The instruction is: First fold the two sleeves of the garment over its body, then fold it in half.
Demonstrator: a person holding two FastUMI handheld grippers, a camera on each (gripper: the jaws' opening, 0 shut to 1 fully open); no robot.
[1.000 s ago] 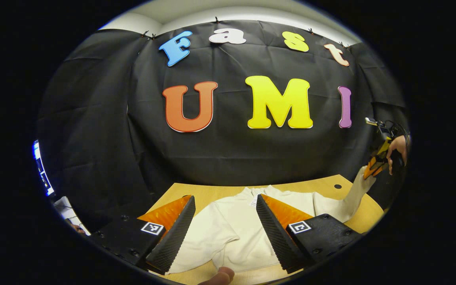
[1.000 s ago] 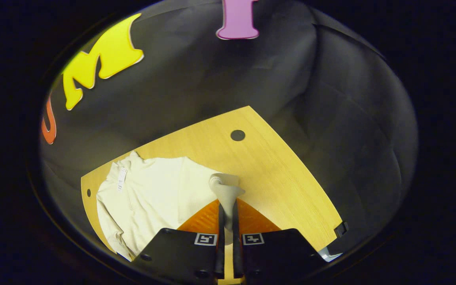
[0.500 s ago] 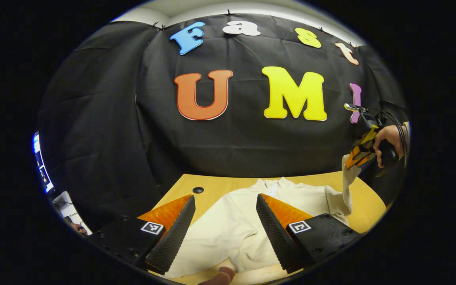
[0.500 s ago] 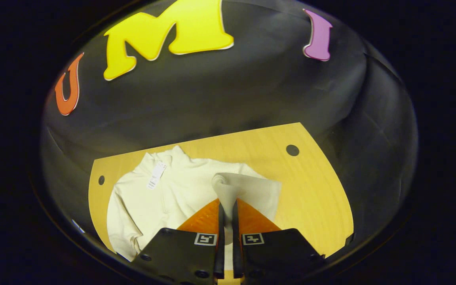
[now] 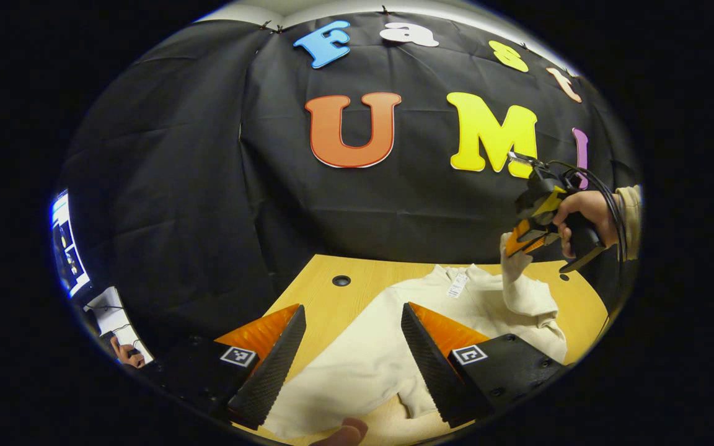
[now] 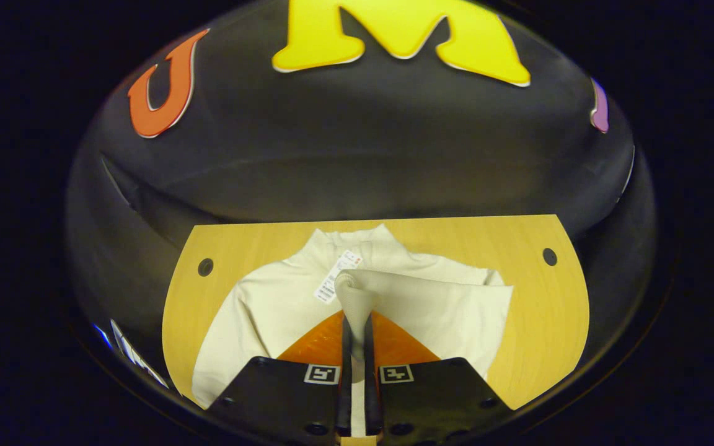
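The left claw (image 5: 351, 334) hangs with its jaws wide apart above the near left side of a cream sweatshirt (image 5: 363, 365) spread on the wooden tabletop (image 5: 317, 297). Beyond, the right claw (image 6: 355, 328) pinches the right sleeve cuff (image 6: 352, 294), raised over the body. A neck tag (image 6: 333, 282), unreadable, lies just past it; black cloth wall (image 5: 177, 186) behind.

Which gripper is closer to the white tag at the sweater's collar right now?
Right. The right gripper holds a sleeve lifted just beside the tag. The left gripper hangs open over the sweater nearer its lower half.
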